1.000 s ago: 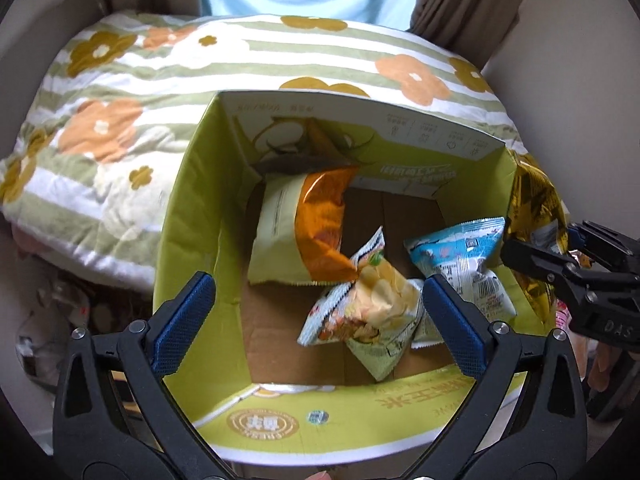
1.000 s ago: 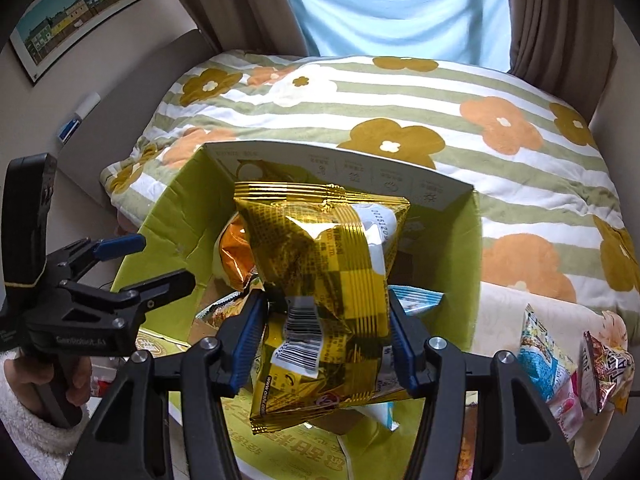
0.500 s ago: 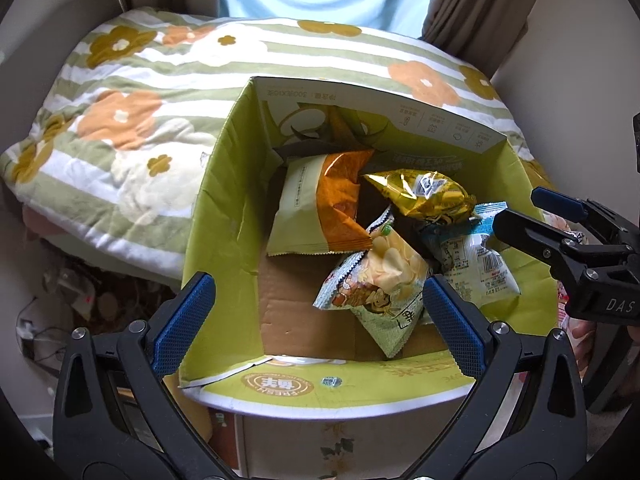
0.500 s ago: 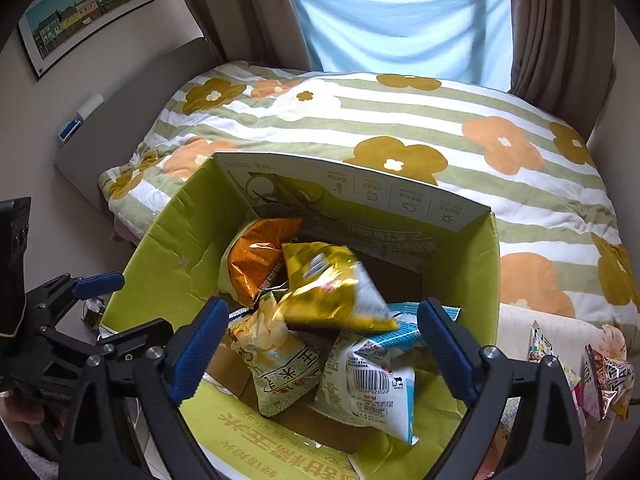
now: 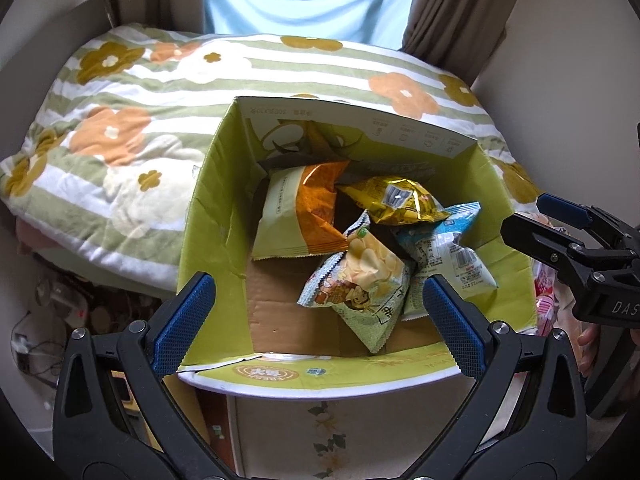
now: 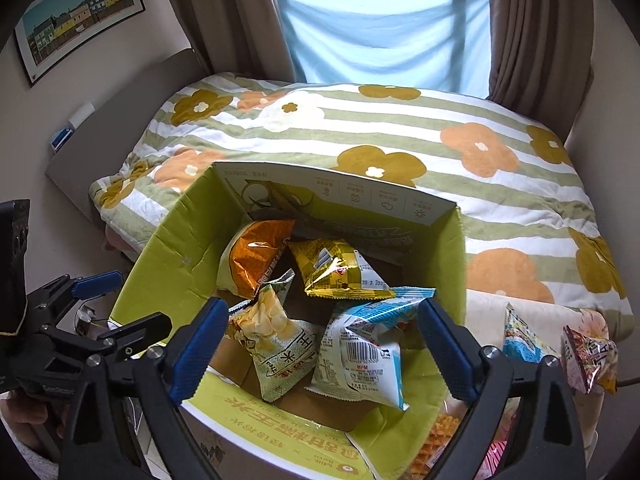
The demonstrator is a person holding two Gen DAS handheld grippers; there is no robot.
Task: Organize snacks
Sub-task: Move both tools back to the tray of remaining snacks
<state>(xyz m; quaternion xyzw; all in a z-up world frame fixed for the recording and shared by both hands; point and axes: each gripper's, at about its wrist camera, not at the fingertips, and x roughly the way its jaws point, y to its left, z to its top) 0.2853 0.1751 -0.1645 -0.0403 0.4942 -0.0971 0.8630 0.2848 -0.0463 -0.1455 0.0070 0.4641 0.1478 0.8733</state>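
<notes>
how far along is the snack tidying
Done: four packets lie in the green box, the gold packet on top of the others. In hand: nothing; the right gripper and left gripper both hang open and empty above the box. Left: several loose packets lie outside to the box's right.

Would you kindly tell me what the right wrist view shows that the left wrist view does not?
Only the right wrist view shows the framed picture on the wall, the window top, and loose snack packets lying outside the box on the right. Only the left wrist view shows the cluttered floor beside the bed. Both show the green cardboard box holding four packets, including the gold packet, the flowered blanket, and both open, empty hand-held grippers.
</notes>
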